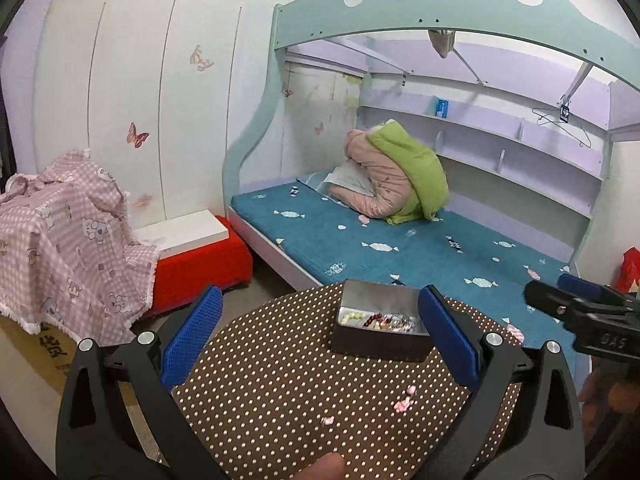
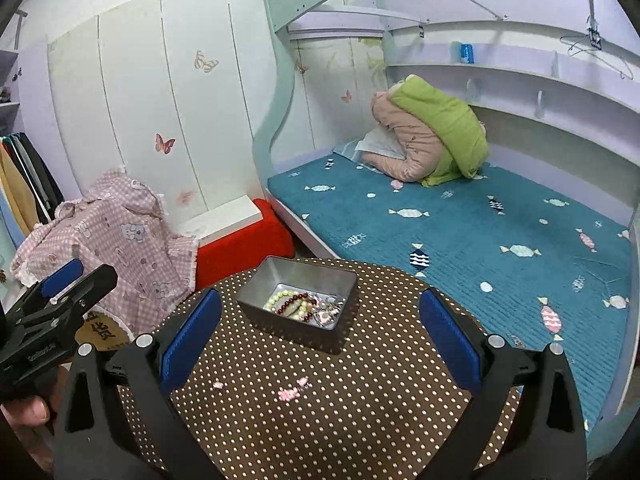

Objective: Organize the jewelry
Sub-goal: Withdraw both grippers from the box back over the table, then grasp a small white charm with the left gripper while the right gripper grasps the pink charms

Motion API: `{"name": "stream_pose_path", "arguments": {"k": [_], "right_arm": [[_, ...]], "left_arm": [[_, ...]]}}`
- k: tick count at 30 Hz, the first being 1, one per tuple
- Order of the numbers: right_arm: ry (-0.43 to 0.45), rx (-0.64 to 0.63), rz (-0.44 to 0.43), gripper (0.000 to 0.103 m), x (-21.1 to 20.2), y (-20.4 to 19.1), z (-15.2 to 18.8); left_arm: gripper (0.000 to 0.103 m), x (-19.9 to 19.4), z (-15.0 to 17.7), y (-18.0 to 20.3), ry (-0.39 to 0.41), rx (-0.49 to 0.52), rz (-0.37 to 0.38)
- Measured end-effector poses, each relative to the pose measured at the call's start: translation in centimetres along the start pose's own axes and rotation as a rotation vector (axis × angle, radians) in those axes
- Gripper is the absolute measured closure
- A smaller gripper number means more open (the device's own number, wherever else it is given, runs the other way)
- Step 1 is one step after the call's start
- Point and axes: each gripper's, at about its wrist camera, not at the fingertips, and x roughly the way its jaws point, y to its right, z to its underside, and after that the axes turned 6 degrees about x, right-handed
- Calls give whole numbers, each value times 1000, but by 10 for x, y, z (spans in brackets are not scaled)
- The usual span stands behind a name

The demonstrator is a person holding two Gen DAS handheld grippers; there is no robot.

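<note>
Both grippers hover spread wide and empty over a round brown table with white polka dots (image 2: 360, 420), where three small pink bead pieces lie loose short of a dark rectangular metal tin (image 2: 298, 300) already holding pale and dark-red bead bracelets (image 2: 298, 303). In the right wrist view, the largest pink bead cluster (image 2: 289, 394) sits dead ahead at 12 o'clock of the right gripper (image 2: 320, 340), between its blue pads, its long axis running roughly 9-to-3 across the opening; a heart-like pink charm (image 2: 302, 381) lies just beside it at 1 o'clock, a smaller pink bit (image 2: 218, 385) toward 10 o'clock. For the left gripper (image 1: 318, 340), the cluster (image 1: 403, 404) lies off at 2 o'clock, so the right looks better aligned. The tin, long axis angled toward 2 o'clock, stands beyond the beads.
</note>
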Motion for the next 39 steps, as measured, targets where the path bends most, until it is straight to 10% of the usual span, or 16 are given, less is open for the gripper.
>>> {"name": "stream_pose_path", "arguments": {"k": [25, 39], "right_arm": [[-128, 11, 74, 8, 3, 4, 86], [-203, 8, 79, 8, 35, 5, 97]], "left_arm": [[5, 2, 108, -15, -192, -22, -27], [5, 73, 137, 3, -334, 36, 0]]}}
